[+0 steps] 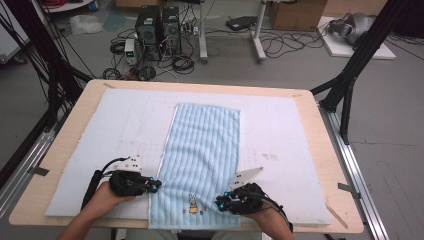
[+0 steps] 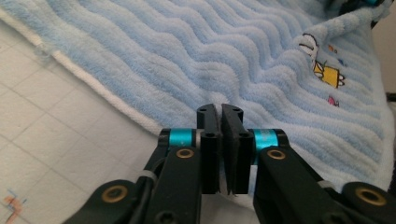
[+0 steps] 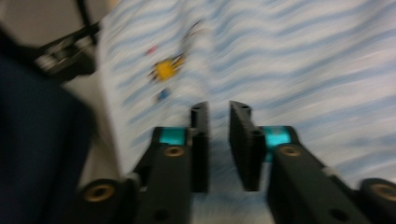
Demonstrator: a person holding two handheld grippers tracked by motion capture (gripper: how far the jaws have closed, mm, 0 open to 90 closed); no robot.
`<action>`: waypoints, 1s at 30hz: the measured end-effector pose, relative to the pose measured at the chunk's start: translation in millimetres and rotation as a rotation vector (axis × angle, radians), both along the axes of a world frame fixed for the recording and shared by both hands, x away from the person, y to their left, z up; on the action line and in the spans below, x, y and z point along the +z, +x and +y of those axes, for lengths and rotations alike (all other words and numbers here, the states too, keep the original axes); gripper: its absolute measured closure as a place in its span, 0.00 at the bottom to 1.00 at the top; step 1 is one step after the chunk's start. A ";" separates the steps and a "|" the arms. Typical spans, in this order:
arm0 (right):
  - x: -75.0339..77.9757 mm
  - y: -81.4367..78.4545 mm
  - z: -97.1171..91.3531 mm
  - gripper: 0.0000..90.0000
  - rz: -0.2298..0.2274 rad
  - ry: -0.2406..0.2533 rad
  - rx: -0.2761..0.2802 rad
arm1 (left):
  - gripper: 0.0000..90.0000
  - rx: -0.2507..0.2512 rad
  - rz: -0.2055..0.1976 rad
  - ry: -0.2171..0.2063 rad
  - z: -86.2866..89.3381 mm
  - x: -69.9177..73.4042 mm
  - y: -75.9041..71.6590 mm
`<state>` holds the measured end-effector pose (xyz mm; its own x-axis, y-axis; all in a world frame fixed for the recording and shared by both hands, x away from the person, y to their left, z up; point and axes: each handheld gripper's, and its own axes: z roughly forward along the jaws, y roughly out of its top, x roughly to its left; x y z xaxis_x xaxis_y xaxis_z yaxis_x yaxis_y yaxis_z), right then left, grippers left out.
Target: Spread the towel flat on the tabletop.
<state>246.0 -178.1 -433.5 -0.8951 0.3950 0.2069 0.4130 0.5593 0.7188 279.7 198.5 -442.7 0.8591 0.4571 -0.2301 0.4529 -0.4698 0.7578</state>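
A light blue striped towel (image 1: pixel 202 150) lies lengthwise down the middle of a white foam mat (image 1: pixel 280 130), its near end hanging over the table's front edge. A small rabbit embroidery (image 1: pixel 192 204) sits near that end. My left gripper (image 1: pixel 157 186) is at the towel's left hem. In the left gripper view its jaws (image 2: pixel 220 109) stand a narrow slit apart over the towel (image 2: pixel 210 56), with nothing between them. My right gripper (image 1: pixel 220 202) is on the towel's near right part. In the blurred right gripper view it (image 3: pixel 219 107) is open above the towel (image 3: pixel 303 56), right of the embroidery (image 3: pixel 166 70).
The mat covers most of a wooden table (image 1: pixel 332 170), and bare mat (image 2: pixel 60 135) lies beside the left hem. Black frame posts (image 1: pixel 350 75) flank the table. On the floor beyond are computer towers (image 1: pixel 157 30), cables and a cardboard box (image 1: pixel 295 14).
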 end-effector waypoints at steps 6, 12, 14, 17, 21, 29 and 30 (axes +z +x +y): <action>-0.6 24.3 -11.2 0.59 -0.127 -0.079 -0.356 | 0.54 0.098 -0.032 -0.059 0.6 3.4 5.4; -9.6 50.3 -7.0 0.89 -0.162 -0.148 -0.461 | 0.51 0.190 -0.067 -0.080 1.2 4.2 11.9; -8.9 57.0 -2.4 0.96 -0.195 -0.185 -0.458 | 0.51 0.215 -0.076 -0.083 1.8 4.2 14.3; -9.5 69.1 1.6 0.96 -0.256 -0.222 -0.502 | 0.51 0.256 -0.090 -0.078 2.0 3.9 17.2; -12.7 78.6 3.1 0.81 -0.292 -0.230 -0.569 | 0.51 0.291 -0.096 -0.064 -0.1 2.0 19.3; -5.1 60.5 -11.7 0.66 -0.267 -0.113 -0.550 | 0.57 0.224 -0.096 -0.050 -13.2 -1.2 17.4; -5.4 56.9 -12.1 0.65 -0.257 -0.103 -0.542 | 0.59 0.211 -0.094 -0.043 -16.0 -1.7 16.8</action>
